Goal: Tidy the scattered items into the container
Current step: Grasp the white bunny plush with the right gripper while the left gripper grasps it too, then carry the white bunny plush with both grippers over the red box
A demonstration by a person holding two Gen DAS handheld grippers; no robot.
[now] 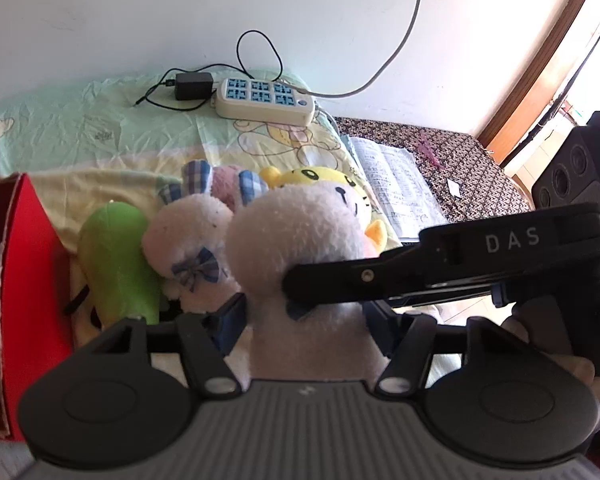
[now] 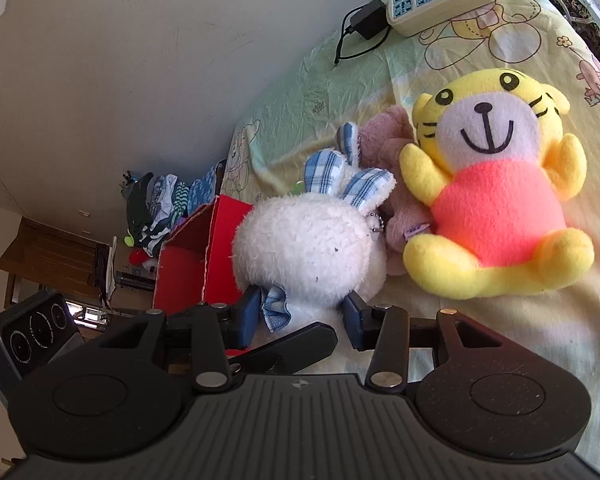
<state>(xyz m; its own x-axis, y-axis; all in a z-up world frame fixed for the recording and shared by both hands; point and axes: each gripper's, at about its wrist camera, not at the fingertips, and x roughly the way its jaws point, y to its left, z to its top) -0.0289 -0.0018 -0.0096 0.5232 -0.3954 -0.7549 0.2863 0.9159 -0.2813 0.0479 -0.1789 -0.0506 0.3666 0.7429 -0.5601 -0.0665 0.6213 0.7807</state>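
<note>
Where the task's thing lies: the white rabbit plush is seen on the bed sheet, just right of the red box and just left of the yellow tiger plush.
Rabbit details: plaid ears are seen at its top and a blue plaid bow at its lower edge.
Right claw: it is pinched on the white rabbit plush, one blue pad pressed to each side.
Left claw: its fingers are set on either side of the rabbit's body; whether the pads press it cannot be told.
Crossing: one black finger of the right claw is laid across the plush in the left wrist view.
Neighbours: a second white plush with a plaid bow and a green plush are seen between the rabbit and the red box.
Pink plush: it is tucked behind the rabbit, against the tiger's arm.
Container: the red box is open at the top; its contents cannot be made out.
Farther out: a power strip with a black adapter is placed near the wall, and an open book lies on a patterned cloth to the right.
</note>
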